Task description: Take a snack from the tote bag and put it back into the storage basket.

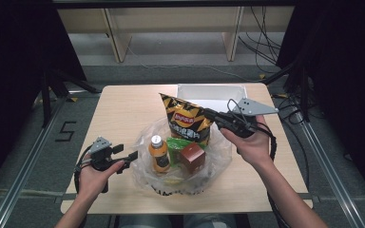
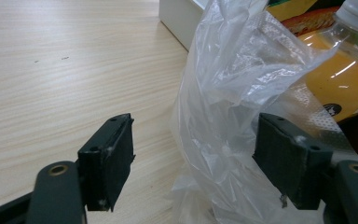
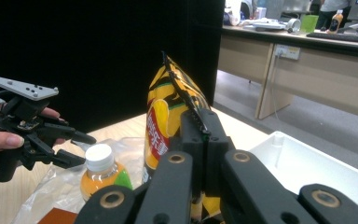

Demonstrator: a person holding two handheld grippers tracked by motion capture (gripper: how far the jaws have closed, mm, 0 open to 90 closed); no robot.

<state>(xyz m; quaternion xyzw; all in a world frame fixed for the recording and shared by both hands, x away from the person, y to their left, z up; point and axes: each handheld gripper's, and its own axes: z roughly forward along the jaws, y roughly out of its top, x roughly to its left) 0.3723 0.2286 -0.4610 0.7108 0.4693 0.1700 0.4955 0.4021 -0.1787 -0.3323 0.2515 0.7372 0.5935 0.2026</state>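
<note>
A yellow and black chips bag (image 1: 187, 121) stands upright in a clear plastic bag (image 1: 218, 156) at the middle of the table. My right gripper (image 1: 209, 114) is shut on the chips bag's top edge (image 3: 168, 112), its jaws (image 3: 200, 135) pressed together on the seam. An orange drink bottle (image 1: 158, 154), a green pack (image 1: 177, 145) and a brown box (image 1: 192, 157) sit in the same plastic bag. My left gripper (image 1: 133, 156) is open at the bag's left side. A fold of the plastic (image 2: 223, 93) lies between its pads (image 2: 107, 163) without being pinched; the bottle (image 2: 340, 79) is just behind.
A white open box (image 1: 209, 92) stands at the table's far edge, right behind the chips bag. Bare wooden tabletop (image 1: 123, 114) stretches to the left and far left. Black curtains, cables and desk legs surround the table.
</note>
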